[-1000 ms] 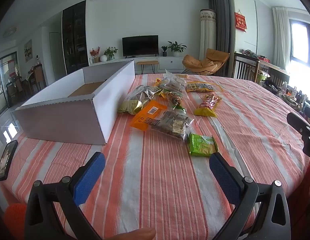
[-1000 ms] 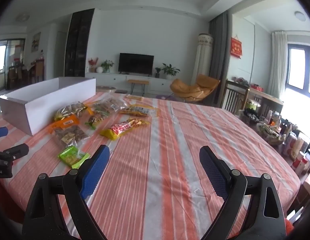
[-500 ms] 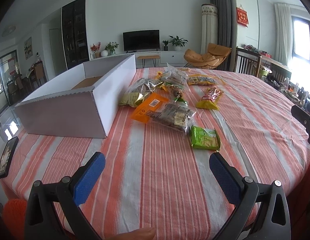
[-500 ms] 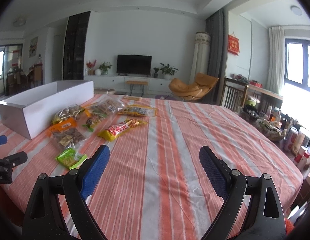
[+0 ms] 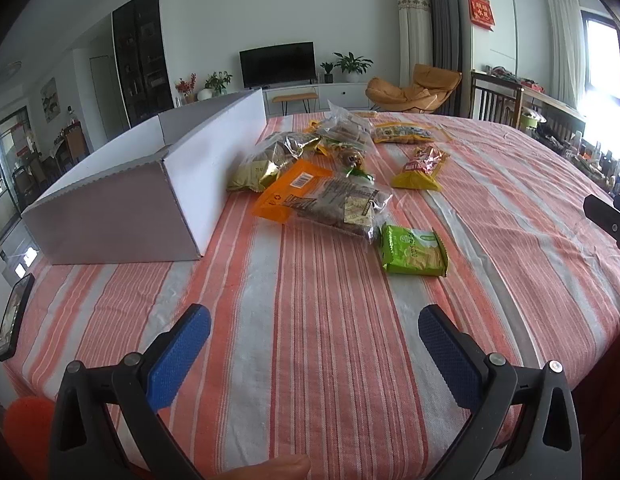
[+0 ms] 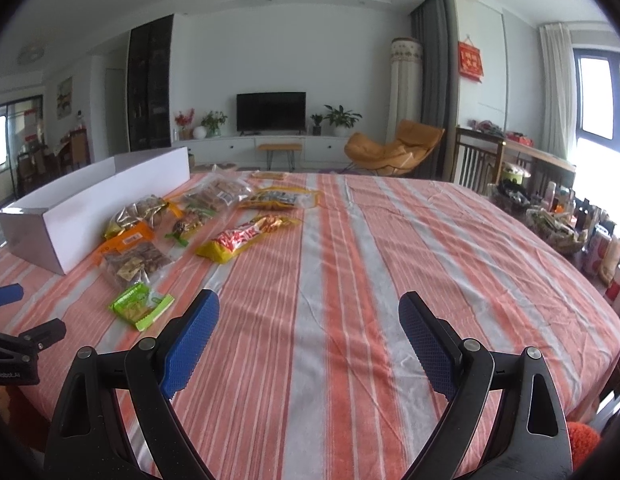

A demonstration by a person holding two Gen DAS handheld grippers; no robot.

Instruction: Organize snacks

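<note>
Nearby, two grippers hover over a striped tablecloth (image 5: 329,320), the left gripper (image 5: 313,330) and right gripper (image 6: 308,318) each spread wide and holding nothing. Seven snack packets I can count lie loose beside one long white box (image 5: 150,184): the green packet (image 5: 411,250) nearest, an orange-labelled bag (image 5: 321,200), a yellow-red packet (image 5: 421,164) and others farther back. One phone (image 5: 14,316) lies at the table's left edge.

Partly legible "enRobot.AI" on the left gripper (image 6: 14,364) body; snack packet print too blurred.
</note>
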